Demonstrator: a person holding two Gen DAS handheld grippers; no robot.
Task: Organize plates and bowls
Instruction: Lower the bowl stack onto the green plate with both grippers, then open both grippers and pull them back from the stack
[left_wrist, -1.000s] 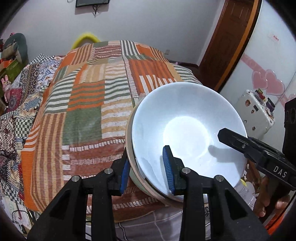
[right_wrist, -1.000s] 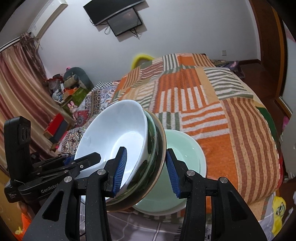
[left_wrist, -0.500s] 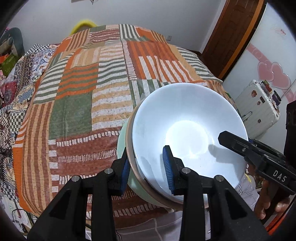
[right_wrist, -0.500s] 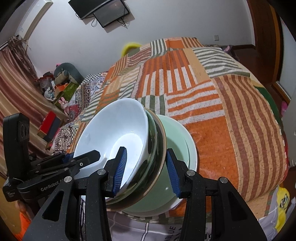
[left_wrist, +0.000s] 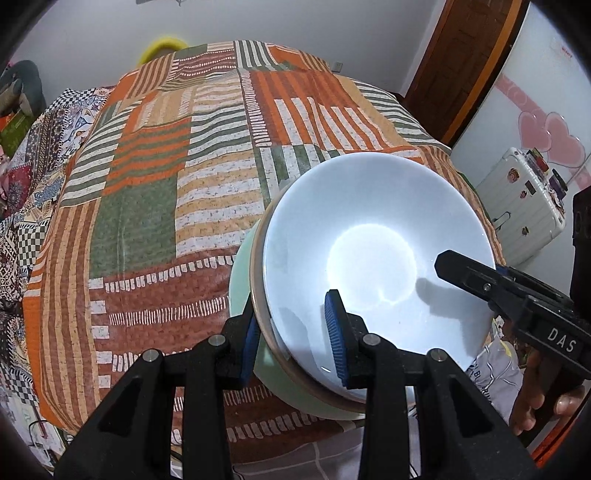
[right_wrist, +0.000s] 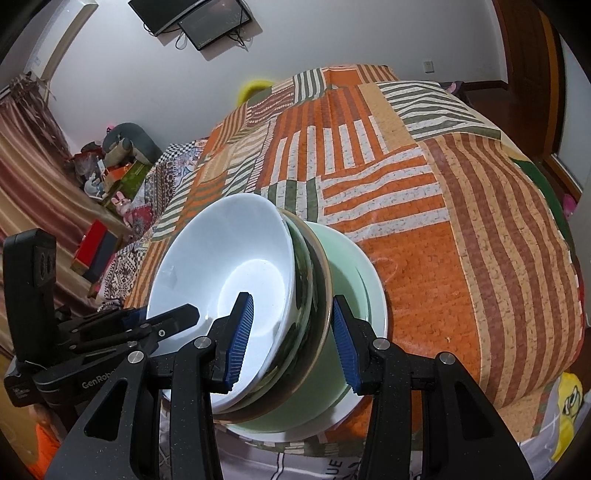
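- Here the left gripper (left_wrist: 295, 334) is clamped on the near rim of the white bowl (left_wrist: 373, 258), one blue pad inside, the other outside.
- The right gripper (right_wrist: 293, 339) straddles the opposite rim; its inner pad sits in the white bowl, its outer pad stands just off the steel bowl (right_wrist: 308, 299), so whether it presses I cannot tell.
- White bowl nests in the steel bowl, tilted inside a mint-green bowl (right_wrist: 347, 266).
- That rests on a white plate (right_wrist: 380, 295) at the near edge of the striped patchwork bedspread (right_wrist: 461, 229).
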